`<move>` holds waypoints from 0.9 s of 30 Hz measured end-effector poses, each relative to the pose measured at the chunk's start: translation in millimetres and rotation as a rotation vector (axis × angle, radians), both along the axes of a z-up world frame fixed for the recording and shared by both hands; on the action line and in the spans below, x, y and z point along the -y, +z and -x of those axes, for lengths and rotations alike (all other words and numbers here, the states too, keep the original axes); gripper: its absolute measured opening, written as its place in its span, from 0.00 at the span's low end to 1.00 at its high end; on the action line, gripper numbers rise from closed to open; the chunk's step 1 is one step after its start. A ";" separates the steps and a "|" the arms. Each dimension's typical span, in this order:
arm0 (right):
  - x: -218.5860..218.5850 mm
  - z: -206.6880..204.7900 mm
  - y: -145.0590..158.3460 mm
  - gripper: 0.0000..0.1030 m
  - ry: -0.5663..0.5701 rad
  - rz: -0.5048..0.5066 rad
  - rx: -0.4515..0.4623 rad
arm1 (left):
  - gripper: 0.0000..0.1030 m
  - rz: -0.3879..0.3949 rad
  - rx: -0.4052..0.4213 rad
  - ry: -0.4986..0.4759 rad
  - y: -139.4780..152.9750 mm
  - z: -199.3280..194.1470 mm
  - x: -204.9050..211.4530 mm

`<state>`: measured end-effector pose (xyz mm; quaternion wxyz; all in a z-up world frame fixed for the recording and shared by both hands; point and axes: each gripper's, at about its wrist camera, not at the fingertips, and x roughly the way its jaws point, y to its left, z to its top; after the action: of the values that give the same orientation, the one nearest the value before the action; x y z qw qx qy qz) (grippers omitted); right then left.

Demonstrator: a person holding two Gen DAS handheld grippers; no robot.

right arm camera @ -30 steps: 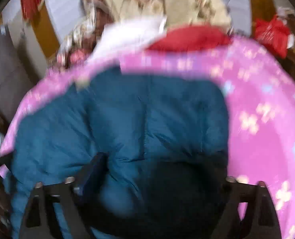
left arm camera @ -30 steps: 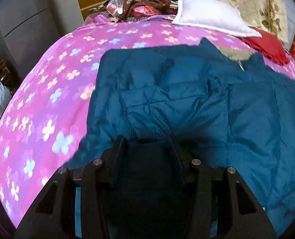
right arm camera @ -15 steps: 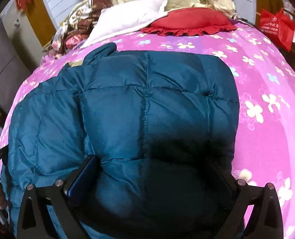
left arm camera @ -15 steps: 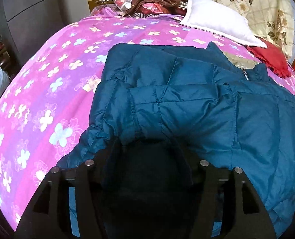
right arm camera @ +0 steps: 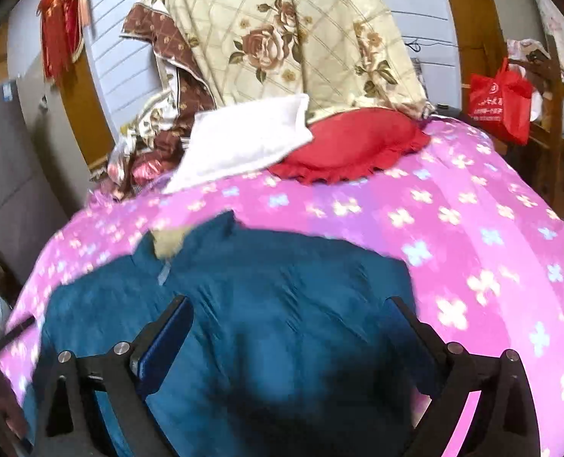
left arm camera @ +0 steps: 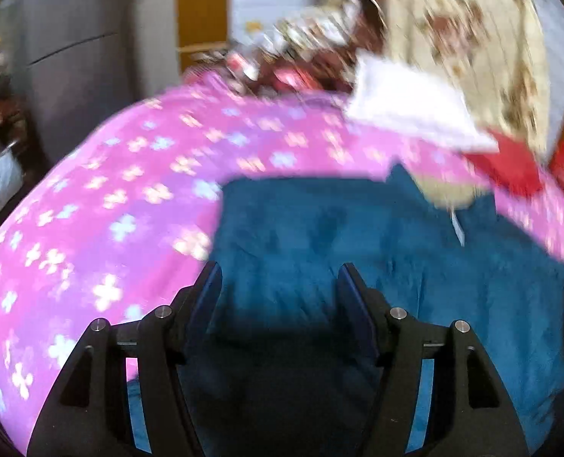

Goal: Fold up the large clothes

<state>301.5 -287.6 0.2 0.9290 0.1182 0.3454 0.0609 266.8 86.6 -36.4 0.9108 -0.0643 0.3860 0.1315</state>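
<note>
A large teal quilted jacket (left arm camera: pixel 377 251) lies spread on a pink flowered bedspread (left arm camera: pixel 110 209), its collar and zipper toward the pillows. My left gripper (left arm camera: pixel 278 278) is open just above the jacket's near left part, holding nothing. In the right wrist view the jacket (right arm camera: pixel 274 304) fills the lower middle on the bedspread (right arm camera: pixel 491 259). My right gripper (right arm camera: pixel 289 312) is open wide above the jacket's near right part, holding nothing. Both views are motion-blurred.
A white pillow (right arm camera: pixel 244 141), a red cushion (right arm camera: pixel 350 144) and a cream floral quilt (right arm camera: pixel 293 38) pile at the bed's head. A red bag (right arm camera: pixel 499 103) hangs at right. A grey cabinet (left arm camera: pixel 72 57) stands left of the bed.
Both grippers have lifted and tilted up off the jacket, so the views show more of the bed's head. The jacket fabric that lay between the fingers is no longer there.
</note>
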 end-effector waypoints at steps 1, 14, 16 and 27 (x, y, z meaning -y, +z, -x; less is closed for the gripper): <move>-11.4 -10.1 -2.4 0.96 0.019 0.008 -0.012 | 0.62 0.014 -0.066 0.000 -15.5 -7.0 -0.5; -61.7 -65.1 -53.6 0.91 0.055 0.139 -0.281 | 0.66 0.035 -0.128 0.052 -21.9 -5.6 -7.5; -67.2 -45.8 -27.8 0.91 0.045 0.117 -0.184 | 0.66 0.036 -0.101 0.066 -14.8 -0.2 -10.2; -151.8 -7.3 -69.3 0.99 0.195 0.194 -0.195 | 0.77 0.023 -0.144 0.054 -27.7 -2.3 -5.3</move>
<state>308.8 -135.9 -69.1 0.8878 -0.0009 0.4480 0.1055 269.1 91.9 -64.1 0.8761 -0.0752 0.4500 0.1557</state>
